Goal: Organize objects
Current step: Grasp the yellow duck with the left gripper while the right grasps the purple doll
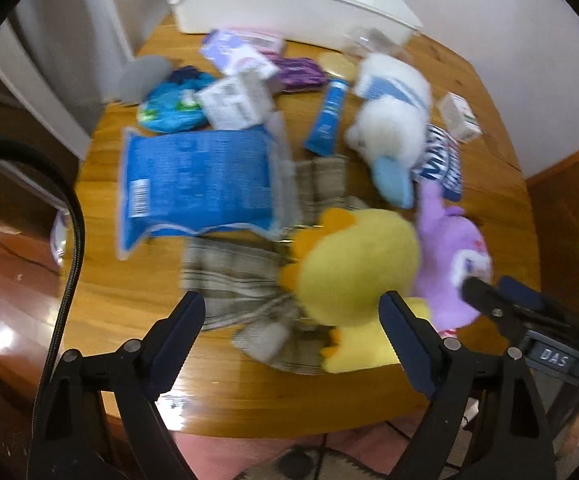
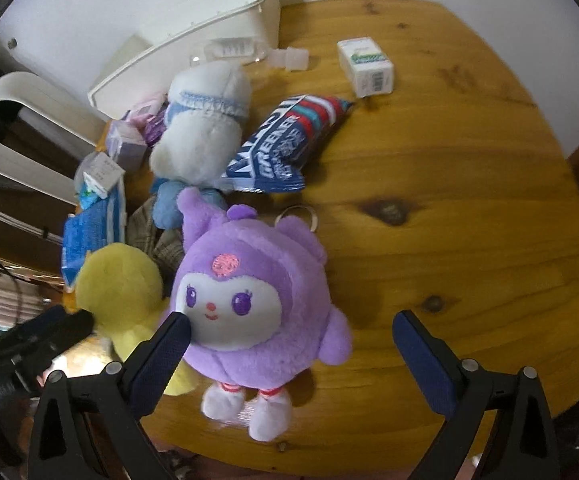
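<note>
1. Left wrist view: the left gripper (image 1: 291, 320) is spread wide with nothing between its fingers, hovering over the near edge of the wooden table (image 1: 129, 304).
2. Just ahead of it lies a checked cloth (image 1: 233, 272), and the yellow plush (image 1: 359, 276) sits against the inner side of its right finger; whether they touch I cannot tell.
3. Further ahead and to the left is a blue packet (image 1: 197, 182); a white plush (image 1: 393, 120) lies ahead to the right.
4. The purple plush (image 1: 449, 256) is off to the right, beside the yellow one.
5. Right wrist view: the right gripper (image 2: 289, 332) is also released, fingers wide apart.
6. The purple plush (image 2: 249, 304) lies face up between them, close against the left finger (image 2: 169, 344) and well clear of the right one.
7. Ahead lie a blue snack pack (image 2: 289, 144) and a white bin (image 2: 193, 40).
</note>
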A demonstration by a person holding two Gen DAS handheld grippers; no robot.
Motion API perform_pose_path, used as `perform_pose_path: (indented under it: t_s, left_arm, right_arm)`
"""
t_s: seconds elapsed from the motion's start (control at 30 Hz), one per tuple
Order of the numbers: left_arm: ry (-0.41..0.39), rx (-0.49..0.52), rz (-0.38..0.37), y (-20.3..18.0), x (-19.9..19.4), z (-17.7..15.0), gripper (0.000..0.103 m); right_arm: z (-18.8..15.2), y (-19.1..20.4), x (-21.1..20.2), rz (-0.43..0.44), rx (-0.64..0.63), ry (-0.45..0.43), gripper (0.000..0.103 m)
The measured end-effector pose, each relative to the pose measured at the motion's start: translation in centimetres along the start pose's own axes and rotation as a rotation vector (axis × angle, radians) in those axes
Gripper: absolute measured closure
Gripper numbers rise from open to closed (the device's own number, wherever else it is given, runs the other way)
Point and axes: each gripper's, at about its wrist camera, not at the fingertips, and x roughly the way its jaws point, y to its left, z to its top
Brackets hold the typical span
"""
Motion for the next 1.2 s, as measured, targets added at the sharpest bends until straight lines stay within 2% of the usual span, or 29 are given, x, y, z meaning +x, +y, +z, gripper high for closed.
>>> perform_pose_path:
  t_s: [0.13,0.17,0.33,0.4,0.43,0.47,0.57,0.7,0.8,1.0,1.2]
  left_arm:
    - [0.045,0.016,-0.056,-1.6,1.5,0.6,0.013]
    - [0.048,0.017,-0.061,-1.7,1.8,0.8,0.014]
    - [0.073,-0.030,-0.124,-1.3,3.0,1.6,0.014]
    - [0.094,-0.059,-0.129,-0.9,3.8,1.8,0.014]
    - [0.105,-0.072,-0.129,-0.6,4.3,1.8,0.015]
    - [0.114,-0.085,-0.140,-0.4,4.7,1.8,0.015]
    - [0.122,-0.112,-0.169,0.0,5.1,1.8,0.017]
    - [0.091,-0.080,-0.175,-0.7,4.4,1.8,0.034]
    - [0.065,-0.055,-0.158,-1.3,3.7,1.8,0.040]
    - [0.016,-0.042,-0.158,-1.8,1.5,1.6,0.044]
    - [-0.111,-0.015,-0.158,-0.9,-3.1,1.9,0.044]
  right_arm:
    - [0.1,0.1,0.4,0.031,-0.005,-0.005,0.003]
    - [0.2,0.1,0.5,0.045,-0.001,0.001,0.007]
    - [0.7,-1.5,1.9,0.169,0.078,0.060,0.011]
    - [0.7,-1.8,2.3,0.239,0.100,0.085,0.018]
    - [0.7,-1.8,2.3,0.272,0.101,0.089,0.028]
    - [0.7,-1.6,2.3,0.302,0.095,0.093,0.034]
    - [0.5,-0.7,1.7,0.265,0.046,0.065,0.037]
    - [0.3,-0.3,0.9,0.232,0.017,0.035,0.040]
    - [0.1,-0.2,0.2,0.214,0.010,0.008,0.042]
    - [0.1,0.0,-1.9,0.197,-0.004,-0.065,0.043]
    - [0.0,-0.3,-4.6,0.191,-0.013,-0.131,0.043]
